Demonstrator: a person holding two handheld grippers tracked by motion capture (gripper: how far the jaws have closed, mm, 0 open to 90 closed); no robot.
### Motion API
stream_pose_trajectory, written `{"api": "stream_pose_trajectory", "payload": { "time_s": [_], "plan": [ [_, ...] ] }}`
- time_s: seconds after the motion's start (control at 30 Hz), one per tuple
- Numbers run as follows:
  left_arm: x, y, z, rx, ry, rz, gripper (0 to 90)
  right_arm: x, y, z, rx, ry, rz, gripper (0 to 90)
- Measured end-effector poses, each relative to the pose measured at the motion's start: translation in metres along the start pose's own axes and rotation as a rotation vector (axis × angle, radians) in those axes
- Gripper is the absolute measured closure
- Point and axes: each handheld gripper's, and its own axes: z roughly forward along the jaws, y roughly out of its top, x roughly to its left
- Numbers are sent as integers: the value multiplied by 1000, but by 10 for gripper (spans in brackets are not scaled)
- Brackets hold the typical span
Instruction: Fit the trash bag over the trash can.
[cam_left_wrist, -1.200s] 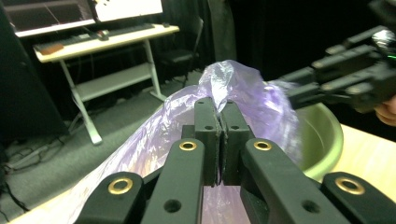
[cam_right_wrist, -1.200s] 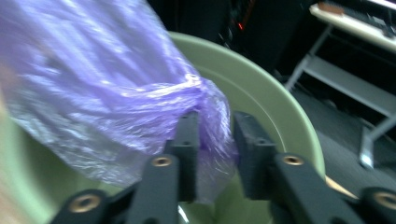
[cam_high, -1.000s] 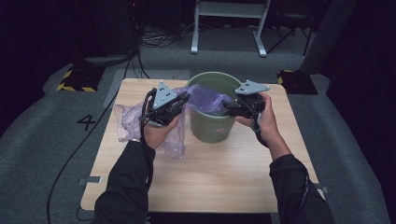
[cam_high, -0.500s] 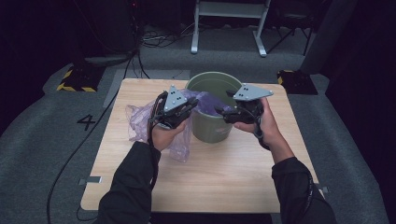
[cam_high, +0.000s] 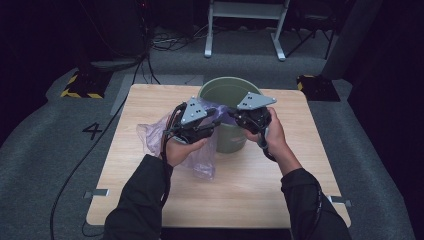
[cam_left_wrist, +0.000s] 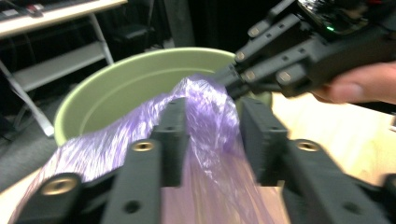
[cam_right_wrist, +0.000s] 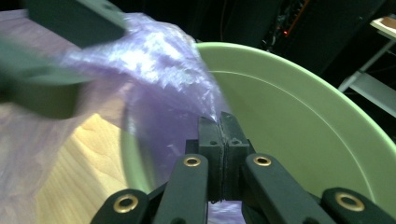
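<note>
Bag (cam_left_wrist: 205, 116) just changed grippers: my right gripper (cam_right_wrist: 219, 122) has closed onto its edge over the bin (cam_high: 225, 90); left gripper (cam_left_wrist: 210, 135) has opened, film loose between jaws. Handover done, I'd say.

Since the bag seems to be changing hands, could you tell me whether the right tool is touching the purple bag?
Touching. In the right gripper view, the right tool has its jaws shut on an edge of the purple bag.

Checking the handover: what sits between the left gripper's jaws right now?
The purple bag runs between the left gripper's parted jaws, which have just been opening, as the left gripper view shows; the right gripper pinches its edge.
</note>
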Motion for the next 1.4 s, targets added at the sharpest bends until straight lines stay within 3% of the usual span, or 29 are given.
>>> {"api": "stream_pose_trajectory", "payload": {
  "time_s": [0.07, 0.2, 0.27, 0.37, 0.53, 0.77, 0.83, 0.9, 0.97, 1.07, 1.17, 1.3, 1.4],
  "plan": [
    [1, -1, -5, 37, -10, -19, 473, -3, -1, -2, -5, -13, 11, 899],
    [3, -9, -16, 85, -31, -24, 375, -9, -4, -5, -3, -41, 23, 900],
    [3, -16, -23, 108, -21, -14, 357, -14, -7, -6, 6, -53, 35, 900],
    [9, -30, -29, 140, -10, -30, 332, -20, -11, -8, 13, -64, 46, 900],
    [24, -55, -36, 169, -5, -84, 295, -33, -19, -11, 28, -88, 68, 899],
    [40, -75, -37, 191, -32, -139, 243, -45, -26, -14, 41, -118, 91, 896],
    [42, -77, -33, 201, -46, -137, 296, -48, -28, -16, 42, -126, 98, 891],
    [41, -77, -28, 214, -27, -117, 460, -50, -29, -17, 43, -128, 102, 876],
    [39, -76, -24, 209, -13, -79, 720, -51, -30, -19, 39, -125, 106, 841],
    [35, -71, -22, 183, 0, -47, 860, -50, -30, -21, 28, -115, 94, 726],
    [30, -64, -21, 162, -5, -27, 895, -46, -30, -25, 30, -89, 64, 557],
    [26, -57, -22, 143, -7, -11, 897, -42, -30, -36, -12, -64, 37, 333],
    [24, -53, -25, 119, -19, -21, 897, -38, -28, -47, -45, -25, 5, 279]
  ]
}}
